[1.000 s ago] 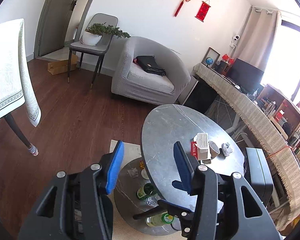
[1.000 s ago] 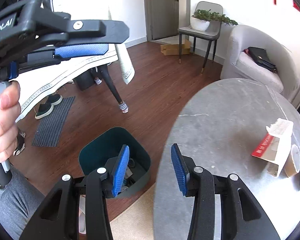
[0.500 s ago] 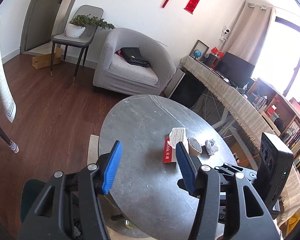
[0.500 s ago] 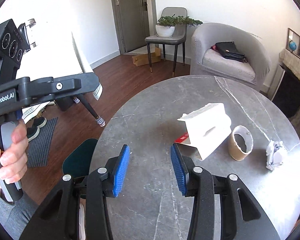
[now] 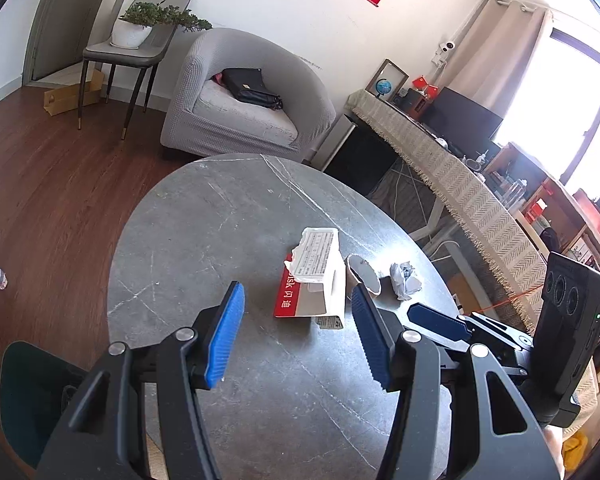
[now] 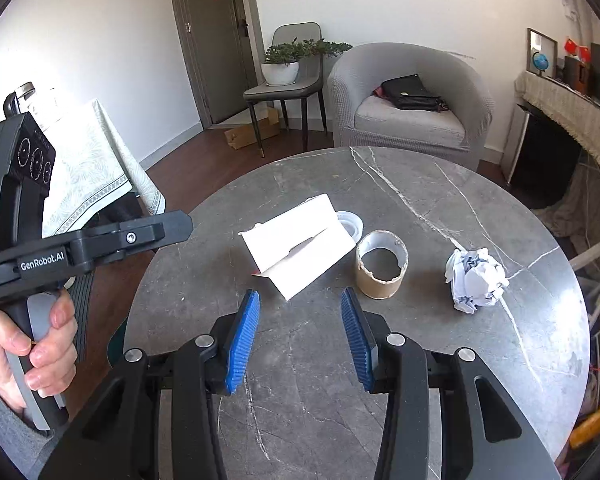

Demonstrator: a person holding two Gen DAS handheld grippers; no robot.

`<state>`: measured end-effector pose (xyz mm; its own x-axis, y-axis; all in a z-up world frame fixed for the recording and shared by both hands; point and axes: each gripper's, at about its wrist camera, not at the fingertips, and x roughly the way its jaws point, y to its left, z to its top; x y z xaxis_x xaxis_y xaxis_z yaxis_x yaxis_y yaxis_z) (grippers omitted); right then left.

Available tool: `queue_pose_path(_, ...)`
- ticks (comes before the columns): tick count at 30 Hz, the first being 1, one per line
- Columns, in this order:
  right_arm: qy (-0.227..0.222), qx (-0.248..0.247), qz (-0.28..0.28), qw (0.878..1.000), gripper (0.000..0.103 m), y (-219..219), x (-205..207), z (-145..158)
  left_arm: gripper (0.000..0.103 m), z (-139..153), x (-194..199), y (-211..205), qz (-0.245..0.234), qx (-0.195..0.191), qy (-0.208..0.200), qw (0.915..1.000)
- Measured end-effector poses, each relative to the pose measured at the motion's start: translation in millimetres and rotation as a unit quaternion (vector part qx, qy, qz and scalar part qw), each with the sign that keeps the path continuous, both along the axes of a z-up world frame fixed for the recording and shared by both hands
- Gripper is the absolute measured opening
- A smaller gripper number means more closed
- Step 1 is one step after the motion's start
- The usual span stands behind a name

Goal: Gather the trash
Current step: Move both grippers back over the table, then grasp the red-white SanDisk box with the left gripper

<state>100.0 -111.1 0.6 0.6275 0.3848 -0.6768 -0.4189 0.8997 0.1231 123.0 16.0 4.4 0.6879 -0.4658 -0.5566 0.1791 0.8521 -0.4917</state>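
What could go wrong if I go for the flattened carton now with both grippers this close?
The right gripper and left gripper both aim at the torn carton, so they may collide. The carton touches the cardboard roll, which could roll away. The crumpled paper near the table edge might get knocked off.

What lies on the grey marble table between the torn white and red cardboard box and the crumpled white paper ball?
A short brown cardboard tube, standing on end, lies between the box and the paper ball on the table. The right wrist view shows it best.

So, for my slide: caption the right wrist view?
Open right claw above marble table, facing torn box, cardboard ring, crumpled paper.
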Motion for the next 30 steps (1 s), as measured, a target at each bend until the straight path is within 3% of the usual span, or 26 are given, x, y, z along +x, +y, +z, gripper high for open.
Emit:
queue_pose_path(9,0.003,0.004,-0.026,1.0,0.048,-24.4,4.9,-3.8,0.055,-22.2,21.0,-24.0,-0.009,-0.024,0.027,0.9993)
queue_pose_path(14,0.007,0.006,-0.038,0.999,0.054,-38.1,11.2,-7.8,0.051,-34.4,32.7,-25.8,-0.005,-0.065,0.042,0.997)
queue_pose_path(21,0.017,-0.002,-0.034,0.999,0.054,-37.6,16.2,-16.4,0.03,-37.3,39.7,-27.5,-0.005,-0.1,0.045,0.9939)
queue_pose_path(27,0.024,-0.01,-0.033,0.999,0.054,-34.6,21.0,-19.5,0.007,-34.4,39.7,-32.8,-0.012,-0.093,0.042,0.9947)
queue_pose_path(30,0.026,-0.01,-0.038,0.999,0.055,-34.9,24.3,-19.3,0.004,-31.2,38.4,-32.9,-0.007,-0.08,0.037,0.9961)
